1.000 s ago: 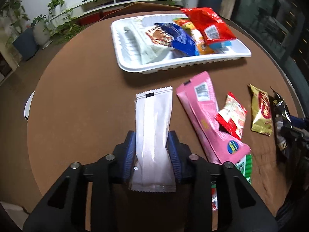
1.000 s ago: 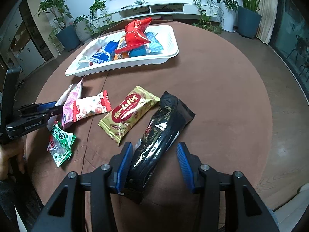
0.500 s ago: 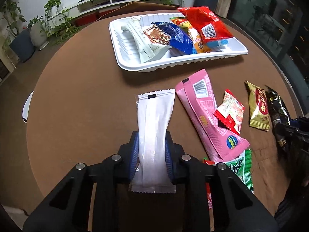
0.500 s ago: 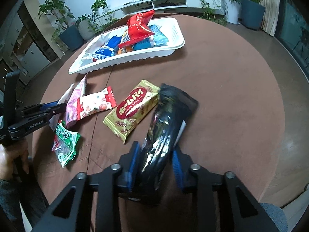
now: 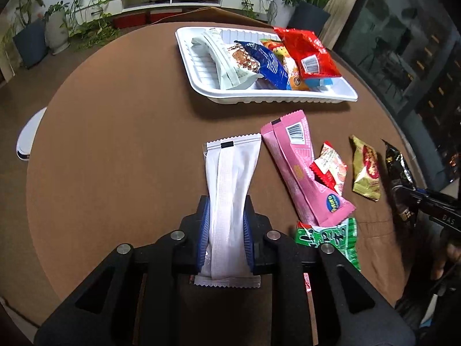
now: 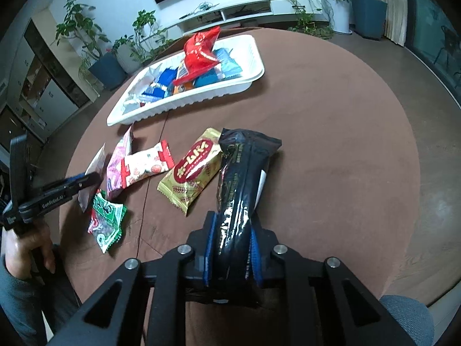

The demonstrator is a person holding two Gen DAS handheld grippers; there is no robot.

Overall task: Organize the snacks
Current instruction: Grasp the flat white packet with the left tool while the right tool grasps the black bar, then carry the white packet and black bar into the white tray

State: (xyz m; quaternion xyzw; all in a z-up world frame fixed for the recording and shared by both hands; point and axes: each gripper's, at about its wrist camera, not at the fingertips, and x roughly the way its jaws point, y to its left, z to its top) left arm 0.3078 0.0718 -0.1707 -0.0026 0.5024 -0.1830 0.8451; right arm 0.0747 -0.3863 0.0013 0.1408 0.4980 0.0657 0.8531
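My left gripper [image 5: 226, 210] has its blue pads pressed on the near half of a long white packet [image 5: 232, 161], and its jaws are still closing. The packet's far end points toward the white tray [image 5: 276, 98]. In the right wrist view my right gripper [image 6: 233, 225] pinches a glossy black packet [image 6: 245, 158] near its near end, jaws also still closing. The black packet stands tilted up off the brown table. The tray [image 6: 184, 102] holds several snacks, with a red bag [image 6: 200, 54] on top.
Loose on the round brown table [image 5: 121, 150] lie a pink packet [image 5: 299, 167], a small red-and-white packet [image 5: 330, 167], a gold packet [image 6: 193, 170] and a green packet [image 6: 106, 222]. A person's hand [image 6: 26, 248] holds the left gripper. Plants and a white shelf stand behind.
Both grippers closed from open onto their packets. The black packet's far end lifted and swung upright. The left gripper rose slightly with the white packet squeezed narrower.
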